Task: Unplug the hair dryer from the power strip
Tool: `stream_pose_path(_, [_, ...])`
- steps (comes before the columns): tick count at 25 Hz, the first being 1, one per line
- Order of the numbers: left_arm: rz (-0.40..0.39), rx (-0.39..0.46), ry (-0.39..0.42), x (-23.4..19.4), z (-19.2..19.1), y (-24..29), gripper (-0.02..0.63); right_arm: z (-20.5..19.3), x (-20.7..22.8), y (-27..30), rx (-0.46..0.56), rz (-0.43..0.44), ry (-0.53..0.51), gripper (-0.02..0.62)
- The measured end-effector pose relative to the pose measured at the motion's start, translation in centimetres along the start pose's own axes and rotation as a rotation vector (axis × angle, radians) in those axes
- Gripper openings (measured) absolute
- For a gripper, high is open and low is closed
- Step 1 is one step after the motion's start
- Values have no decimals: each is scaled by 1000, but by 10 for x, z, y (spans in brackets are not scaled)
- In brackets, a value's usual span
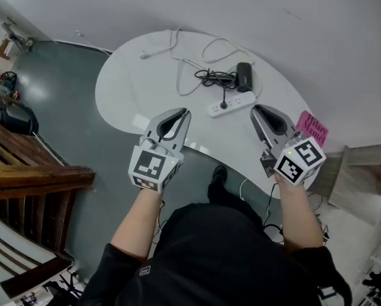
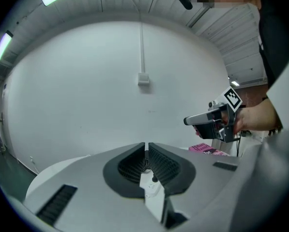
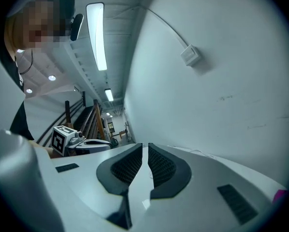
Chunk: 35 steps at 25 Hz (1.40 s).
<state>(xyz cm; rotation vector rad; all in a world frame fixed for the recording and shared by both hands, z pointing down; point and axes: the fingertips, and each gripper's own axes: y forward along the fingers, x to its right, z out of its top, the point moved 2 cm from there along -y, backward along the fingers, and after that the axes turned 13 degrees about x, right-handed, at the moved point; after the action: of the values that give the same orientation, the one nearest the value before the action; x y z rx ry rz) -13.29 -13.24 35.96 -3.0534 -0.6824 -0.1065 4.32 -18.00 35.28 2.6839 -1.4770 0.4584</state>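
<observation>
Our left claw (image 1: pixel 185 112) and right claw (image 1: pixel 254 109) hang clenched, empty; we should pin the white power strip (image 1: pixel 231 105), pull the black plug (image 1: pixel 223 103).

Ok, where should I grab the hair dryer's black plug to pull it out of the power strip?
Probably the black plug body itself, not its cord. It sits on the top face of the white power strip, which lies flat on the table, so come down from above, jaws either side of it.

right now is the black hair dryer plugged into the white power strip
Plugged in: the black hair dryer has its black plug seated in the white power strip.
</observation>
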Motion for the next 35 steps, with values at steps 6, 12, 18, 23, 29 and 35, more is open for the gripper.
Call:
stream_pose_path(6, [-37, -51, 1, -1, -8, 32, 17, -9, 23, 12, -40, 14, 9, 38])
stream_pose_path(12, [-124, -82, -10, -4, -32, 63, 17, -27, 38, 29, -90, -12, 7, 38])
stream_pose_path(18, [-228, -92, -47, -15, -59, 83, 46, -45, 39, 46, -124, -87, 18, 41])
stream_pose_path(23, [-317, -117, -71, -22, -86, 97, 104, -63, 47, 59, -129, -165, 36, 52])
stream_pose_path(29, [-399, -171, -101, -13, -120, 106, 131, -87, 52, 68, -170, -202, 59, 58])
stream_pose_path(35, [-468, -233, -84, -3, -159, 115, 167, -115, 63, 76, -219, -198, 37, 62])
